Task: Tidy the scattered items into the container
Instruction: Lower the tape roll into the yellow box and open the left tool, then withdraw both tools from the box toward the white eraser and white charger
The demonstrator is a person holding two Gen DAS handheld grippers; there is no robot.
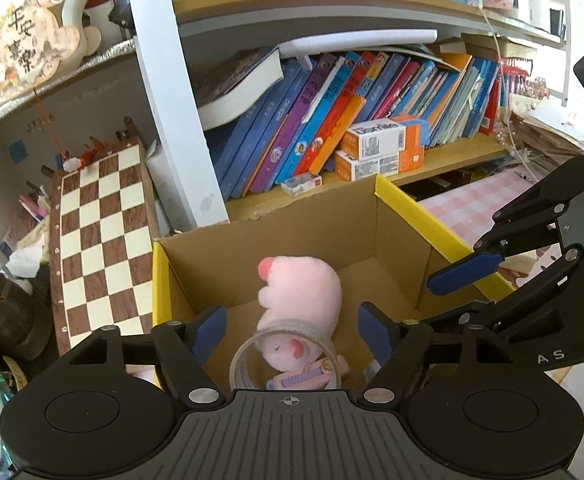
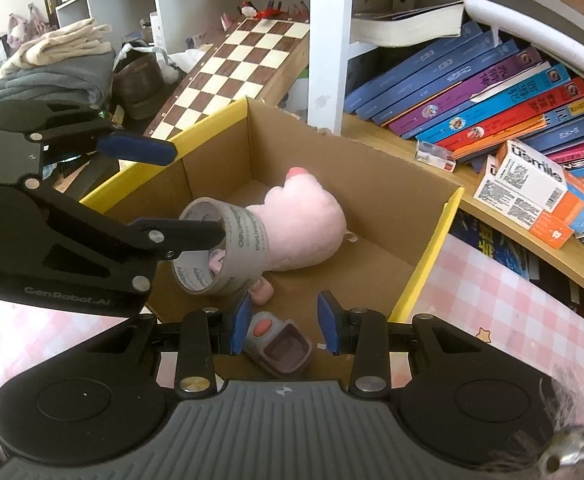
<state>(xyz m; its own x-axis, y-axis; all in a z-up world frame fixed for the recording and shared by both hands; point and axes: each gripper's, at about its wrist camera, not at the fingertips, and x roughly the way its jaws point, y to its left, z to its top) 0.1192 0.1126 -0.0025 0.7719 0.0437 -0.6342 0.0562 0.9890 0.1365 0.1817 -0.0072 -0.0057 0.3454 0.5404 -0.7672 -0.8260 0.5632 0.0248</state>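
1. The cardboard box with yellow-edged flaps sits on the pink checked bench, and it's already got stuff in it: a pink plush toy lying on its side across the floor of the box, a roll of clear tape leaning up against the plush, and a small pinkish gadget with an orange button at the near wall.

2. Left gripper hangs over the box right above the tape, fingers spread wide, nothing in them.

3. Right gripper is over the near end of the box, fingers apart too and empty, the gadget lying below and between them.

4. Progress-wise, three items lie inside. I can't spot any loose item on the visible bits of bench, so it looks close to wrapped up, but much of the bench is out of view, so no promises.

5. Around it: a chessboard propped behind the box, a shelf of leaning books, small orange-and-white cartons on the shelf edge. The box walls are tall and the two grippers hang close together.
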